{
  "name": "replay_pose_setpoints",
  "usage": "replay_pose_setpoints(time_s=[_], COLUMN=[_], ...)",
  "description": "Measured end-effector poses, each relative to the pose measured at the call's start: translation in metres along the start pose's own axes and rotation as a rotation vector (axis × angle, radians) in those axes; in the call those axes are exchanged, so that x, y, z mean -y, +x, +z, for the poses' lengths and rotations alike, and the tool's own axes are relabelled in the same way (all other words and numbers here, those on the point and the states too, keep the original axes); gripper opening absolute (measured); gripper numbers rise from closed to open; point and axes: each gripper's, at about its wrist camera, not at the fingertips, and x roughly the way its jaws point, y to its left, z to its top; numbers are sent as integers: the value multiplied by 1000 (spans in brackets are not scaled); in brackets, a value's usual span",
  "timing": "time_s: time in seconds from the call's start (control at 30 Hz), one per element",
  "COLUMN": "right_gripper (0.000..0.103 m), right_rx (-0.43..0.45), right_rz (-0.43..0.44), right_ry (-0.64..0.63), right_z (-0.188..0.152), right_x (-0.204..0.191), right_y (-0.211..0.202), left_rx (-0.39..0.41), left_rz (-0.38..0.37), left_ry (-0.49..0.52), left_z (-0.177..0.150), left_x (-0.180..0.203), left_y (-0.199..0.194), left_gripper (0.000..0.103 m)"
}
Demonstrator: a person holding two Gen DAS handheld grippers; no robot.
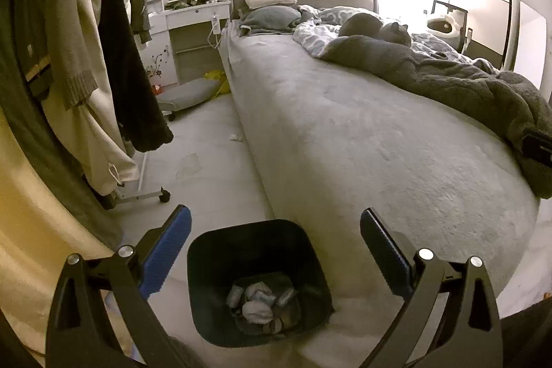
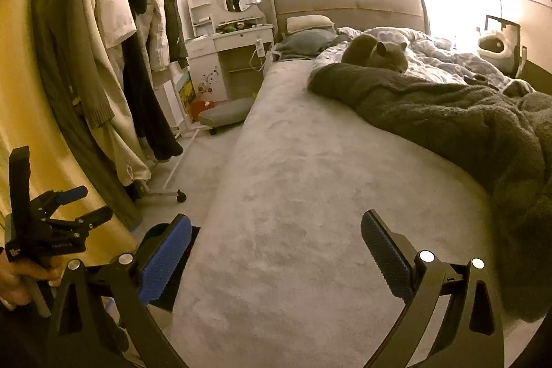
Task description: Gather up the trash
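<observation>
**Both tongs spread wide above the bin at the bed's corner**

The left tongs (image 1: 275, 223) stand released, blue ribbed pads apart, with nothing between them. Directly below sits the trash bin (image 1: 258, 281): dark, smooth plastic, a rounded-square mouth tapering to a narrower base, upright on the pale floor (image 1: 207, 161) and pressed against the foot corner of the bed (image 1: 345, 133). Crumpled white tissues (image 1: 257, 304) lie heaped in its bottom. One small white scrap (image 1: 236, 137) lies on the floor close beside the bed's long edge, farther up.

The right tongs (image 2: 276, 225) are likewise released and empty, held over the bed's short-piled grey cover. In that view the left tongs (image 2: 74, 206) appear at the far left, gripped by a hand (image 2: 24, 278).

A grey cat (image 1: 376, 28) lies curled on the rumpled, fleecy dark blanket (image 1: 448, 81). Coats hang on a wheeled rack (image 1: 86, 57) opposite the bed.
</observation>
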Motion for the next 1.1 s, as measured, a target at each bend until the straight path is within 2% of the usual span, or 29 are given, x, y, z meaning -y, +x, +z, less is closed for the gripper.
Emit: replay_pose_setpoints(time_s=[0.27,1.1], right_gripper=[100,100], right_rx=[-3,-8], right_rz=[0,7], right_ry=[-63,-46], right_z=[3,2], right_x=[-10,-10], right_y=[10,12], left_rx=[-5,-10], left_rz=[-7,-15], left_ry=[-14,-30], left_z=[2,6], left_x=[-4,-6], left_y=[5,6], left_gripper=[100,100])
